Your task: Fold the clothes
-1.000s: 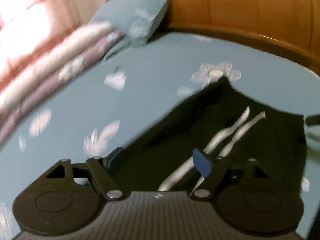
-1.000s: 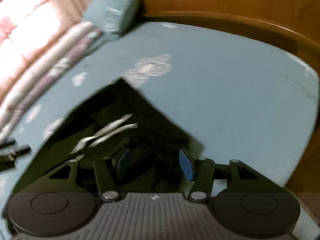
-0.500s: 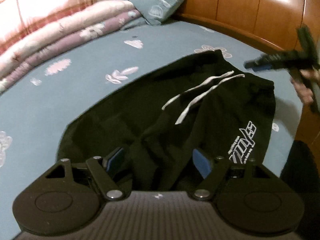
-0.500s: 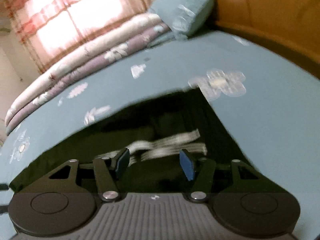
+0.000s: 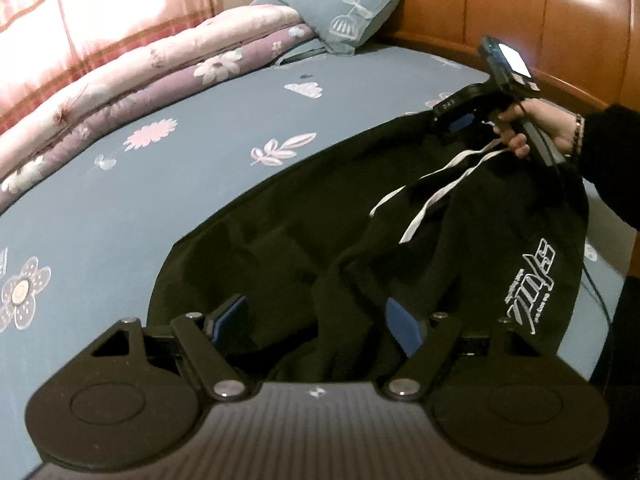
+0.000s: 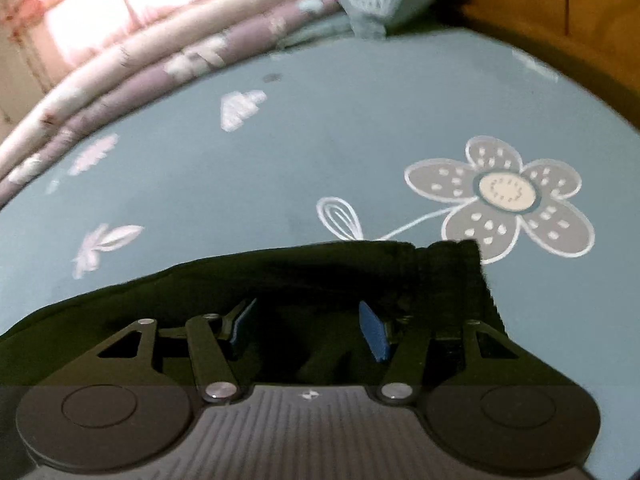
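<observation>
Black track shorts (image 5: 360, 240) lie spread on the teal floral bedsheet (image 5: 192, 184), both tongs hovering over them.

Left gripper (image 5: 316, 320) gapes wide, crumpled hem fabric between its blue pads but ungripped. Right gripper (image 6: 306, 326), in the person's hand (image 5: 536, 128), is spread too, over the waistband edge, white drawstrings (image 5: 436, 184) trailing just below; pillow (image 5: 344, 4) and folded quilt (image 5: 132, 80) far ahead.

Matt black cloth shorts (image 5: 304, 240), glossy wood headboard (image 5: 500, 4), cotton-look bedsheet (image 5: 192, 176).

Black shorts (image 5: 300, 240) with white drawstrings (image 5: 432, 196); blue-grey sheet (image 5: 200, 152) printed with pale flowers
</observation>
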`<state>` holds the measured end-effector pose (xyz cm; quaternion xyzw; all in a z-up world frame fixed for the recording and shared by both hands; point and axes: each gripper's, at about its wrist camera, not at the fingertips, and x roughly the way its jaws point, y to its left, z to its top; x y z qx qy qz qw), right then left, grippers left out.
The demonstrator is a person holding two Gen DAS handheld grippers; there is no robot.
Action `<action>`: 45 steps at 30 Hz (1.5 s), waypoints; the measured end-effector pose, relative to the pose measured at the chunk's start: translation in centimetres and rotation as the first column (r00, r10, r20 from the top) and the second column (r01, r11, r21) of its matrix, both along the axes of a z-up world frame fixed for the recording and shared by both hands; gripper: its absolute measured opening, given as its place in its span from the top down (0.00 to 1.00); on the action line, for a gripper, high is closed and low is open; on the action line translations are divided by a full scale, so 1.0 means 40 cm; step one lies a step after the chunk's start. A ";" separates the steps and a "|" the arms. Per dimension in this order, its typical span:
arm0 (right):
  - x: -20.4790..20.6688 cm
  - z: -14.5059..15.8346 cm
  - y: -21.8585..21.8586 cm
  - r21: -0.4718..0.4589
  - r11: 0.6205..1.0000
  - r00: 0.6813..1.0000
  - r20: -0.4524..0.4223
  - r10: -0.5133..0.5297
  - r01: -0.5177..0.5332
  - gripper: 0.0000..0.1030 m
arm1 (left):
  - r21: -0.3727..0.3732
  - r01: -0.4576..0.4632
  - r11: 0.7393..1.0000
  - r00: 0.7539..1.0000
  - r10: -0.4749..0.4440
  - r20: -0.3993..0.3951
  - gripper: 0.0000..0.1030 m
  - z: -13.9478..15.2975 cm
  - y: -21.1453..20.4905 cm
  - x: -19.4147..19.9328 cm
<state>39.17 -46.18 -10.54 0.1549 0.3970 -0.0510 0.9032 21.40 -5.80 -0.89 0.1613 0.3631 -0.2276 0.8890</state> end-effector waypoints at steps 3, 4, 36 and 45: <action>0.020 0.000 0.008 -0.032 0.999 1.000 -0.019 0.003 -0.003 0.40 | -0.007 -0.016 1.000 1.000 0.016 -0.002 0.25 -0.003 0.013 -0.006; 0.023 0.003 0.014 -0.046 0.999 1.000 -0.024 0.005 -0.006 0.40 | -0.010 -0.021 1.000 1.000 0.021 -0.002 0.25 -0.004 0.017 -0.009; -0.665 0.021 0.459 0.127 0.975 0.973 -0.121 0.196 -0.181 0.24 | -0.045 -0.241 0.969 0.968 0.237 -0.080 0.28 -0.054 0.235 -0.216; -0.656 -0.002 0.477 0.111 0.974 0.968 -0.132 0.211 -0.197 0.07 | -0.061 -0.265 0.962 0.957 0.255 -0.136 0.28 -0.114 0.258 -0.203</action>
